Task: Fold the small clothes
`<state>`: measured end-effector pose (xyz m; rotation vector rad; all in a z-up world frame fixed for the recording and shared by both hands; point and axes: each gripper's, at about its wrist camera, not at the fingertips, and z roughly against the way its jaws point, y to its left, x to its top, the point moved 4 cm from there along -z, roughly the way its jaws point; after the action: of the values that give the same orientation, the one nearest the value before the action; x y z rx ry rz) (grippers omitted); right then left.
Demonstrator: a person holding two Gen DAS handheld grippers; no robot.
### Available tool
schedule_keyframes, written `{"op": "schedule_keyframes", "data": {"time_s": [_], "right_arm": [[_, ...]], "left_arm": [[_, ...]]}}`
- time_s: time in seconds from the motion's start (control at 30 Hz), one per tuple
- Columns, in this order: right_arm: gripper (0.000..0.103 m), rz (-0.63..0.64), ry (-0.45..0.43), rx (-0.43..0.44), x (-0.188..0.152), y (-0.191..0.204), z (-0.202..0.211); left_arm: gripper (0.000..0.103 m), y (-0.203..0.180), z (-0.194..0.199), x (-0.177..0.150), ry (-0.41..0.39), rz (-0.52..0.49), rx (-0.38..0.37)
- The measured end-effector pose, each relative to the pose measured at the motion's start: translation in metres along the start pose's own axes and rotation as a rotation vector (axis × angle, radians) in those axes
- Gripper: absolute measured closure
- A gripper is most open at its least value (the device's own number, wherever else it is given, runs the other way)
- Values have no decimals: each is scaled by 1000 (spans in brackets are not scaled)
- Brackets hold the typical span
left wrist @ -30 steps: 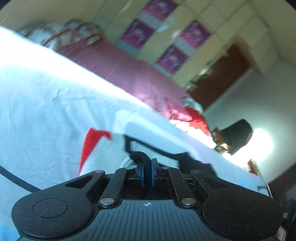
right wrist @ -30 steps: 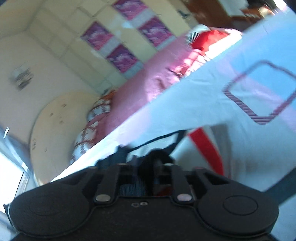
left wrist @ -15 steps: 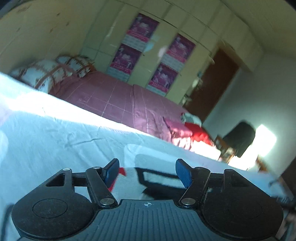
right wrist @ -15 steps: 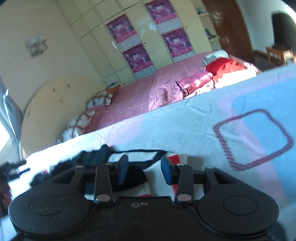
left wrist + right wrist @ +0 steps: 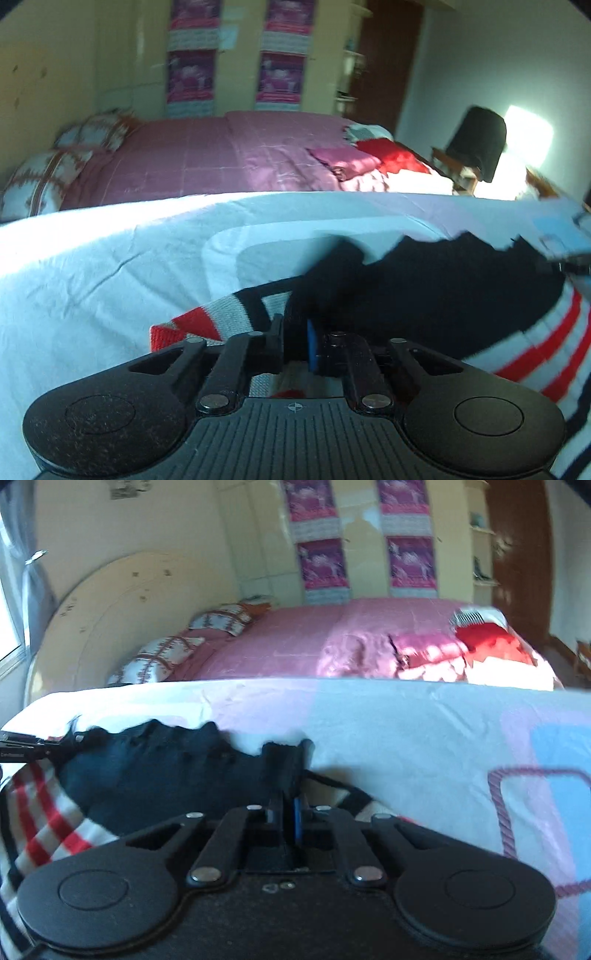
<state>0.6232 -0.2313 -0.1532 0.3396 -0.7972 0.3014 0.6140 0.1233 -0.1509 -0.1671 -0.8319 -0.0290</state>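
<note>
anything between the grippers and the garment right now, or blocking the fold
Nothing visible. The left gripper and right gripper have just closed, each pinching the dark edge of the garment. The sheet beyond is bare.

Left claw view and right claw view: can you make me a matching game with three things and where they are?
Things:
1. navy edge of the striped garment
2. patterned pillows
3. purple posters

Places:
A. on the cupboard doors
B. at the head of the pink bed
C. pinched in the left claw and right claw

Pairs: 1-C, 2-B, 3-A
</note>
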Motion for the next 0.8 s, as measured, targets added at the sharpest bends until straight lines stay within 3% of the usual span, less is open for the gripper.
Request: {"op": "schedule_keyframes", "data": {"time_s": [0.13, 0.27, 0.37, 0.43, 0.63, 0.67, 0.7, 0.73, 0.77, 0.8], "right_arm": [[98, -128, -16, 45, -8, -17, 0], [98, -125, -85, 69, -2, -17, 17], [98, -123, -86, 27, -1, -22, 16], [99, -106, -42, -4, -10, -25, 4], [101, -95, -59, -27, -11, -21, 5], [96, -82, -54, -39, -9, -18, 9], [79, -69, -65, -64, -7, -15, 16], [73, -50, -95, -109, -3, -10, 26], [73, -35, -122, -138, 1, -6, 36], [82, -35, -122, -143, 4, -2, 42]], "left_arm": [[94, 10, -2, -9, -42, 75, -22], [95, 6, 8, -8, -114, 50, -18], [95, 10, -3, -11, -77, 67, 39], [95, 13, -8, -10, -66, 84, 55], [89, 13, -10, -7, -42, 69, 75], [79, 12, -7, -5, -37, 57, 89], [65, 12, -1, -3, -41, 50, 119], [46, 12, 9, -1, -61, 41, 157], [45, 10, 23, 1, -100, 34, 187], [45, 5, 36, 5, -129, 26, 196]]}}
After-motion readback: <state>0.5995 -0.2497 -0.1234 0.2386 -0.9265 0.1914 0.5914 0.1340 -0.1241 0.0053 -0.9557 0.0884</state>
